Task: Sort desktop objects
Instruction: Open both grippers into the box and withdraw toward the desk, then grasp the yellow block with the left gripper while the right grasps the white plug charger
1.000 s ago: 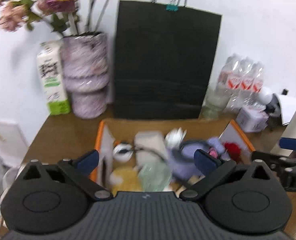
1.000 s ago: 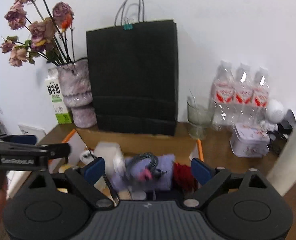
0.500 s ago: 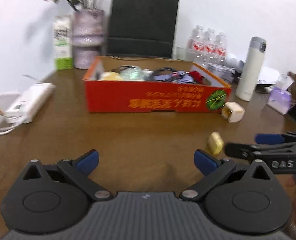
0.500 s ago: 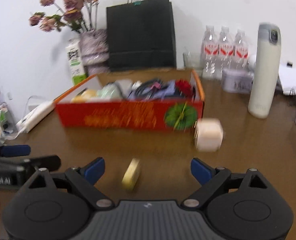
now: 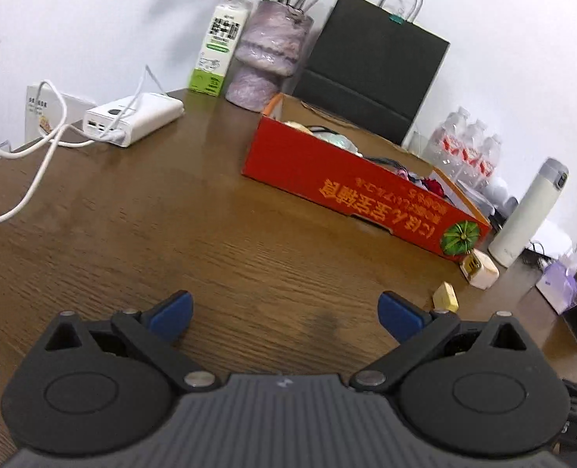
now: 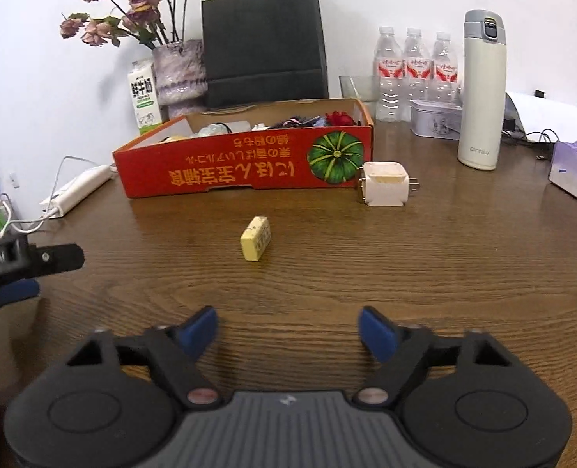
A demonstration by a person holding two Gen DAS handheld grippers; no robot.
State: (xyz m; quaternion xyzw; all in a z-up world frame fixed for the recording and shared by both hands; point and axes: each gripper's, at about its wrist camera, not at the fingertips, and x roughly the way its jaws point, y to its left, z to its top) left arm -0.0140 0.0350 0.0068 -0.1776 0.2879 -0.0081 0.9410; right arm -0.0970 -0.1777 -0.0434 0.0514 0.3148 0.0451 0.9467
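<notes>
Bare table (image 6: 327, 273) ahead of right gripper (image 6: 288, 329) up to yellow eraser (image 6: 255, 238); beyond it red box (image 6: 245, 169) and white plug (image 6: 385, 189) block (thermos (image 6: 481, 89) farther right).

on the front wall of the red box (image 6: 245, 169) i can see orange japanese print running upside down beside a green pumpkin picture, too inverted for me to read with confidence. the white flask (image 6: 479, 89), at about one o'clock from my right tool, carries a small grey brand word low on its body, too small to make out. my other tool (image 6: 0, 263), at nine o'clock, shows white letters ending "obot.ai". the milk carton (image 6: 145, 95) bears bold black chinese characters i cannot read; the bottles (image 6: 413, 64) have red labels, illegible.
</notes>
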